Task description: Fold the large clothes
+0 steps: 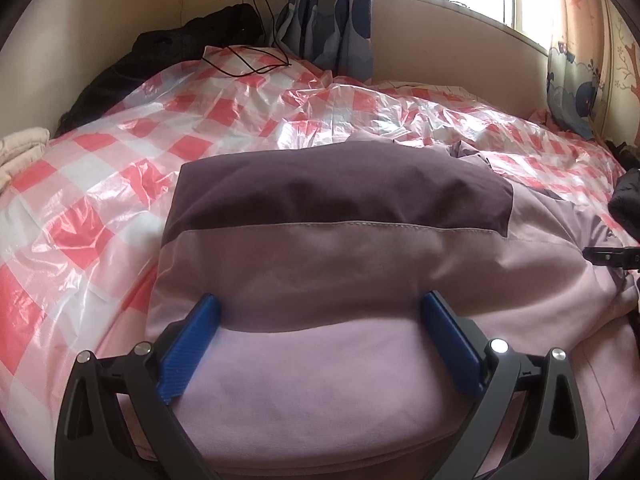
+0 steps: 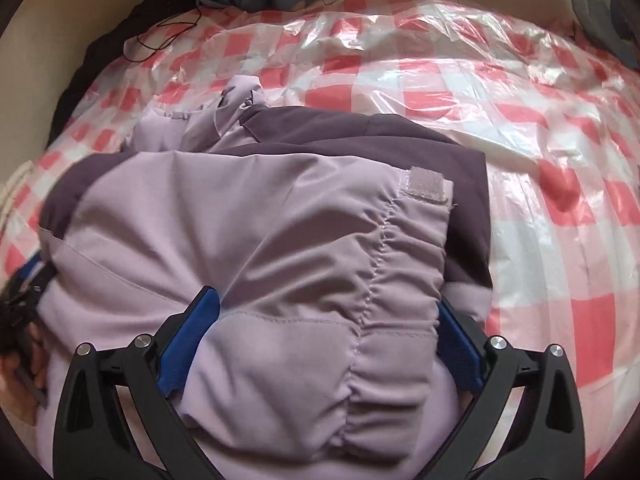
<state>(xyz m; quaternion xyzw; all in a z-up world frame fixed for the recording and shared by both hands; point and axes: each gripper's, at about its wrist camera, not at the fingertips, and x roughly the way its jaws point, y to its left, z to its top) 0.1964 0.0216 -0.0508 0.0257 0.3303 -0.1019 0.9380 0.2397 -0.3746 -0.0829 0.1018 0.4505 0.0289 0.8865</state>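
A big lilac jacket with a dark purple panel lies folded into a bundle on the bed. My left gripper stands wide open over its near edge, and the padded fold fills the gap between the blue fingers. In the right wrist view the jacket shows a gathered sleeve cuff with a velcro tab on top. My right gripper is wide open astride that sleeve, which bulges between the fingers. The left gripper's blue finger peeks in at the left edge.
A red-and-white checked plastic sheet covers the bed. Black clothing and a black cable lie at the far left by the wall. Cream fabric sits at the left edge, curtains hang behind, and a dark item is at the right.
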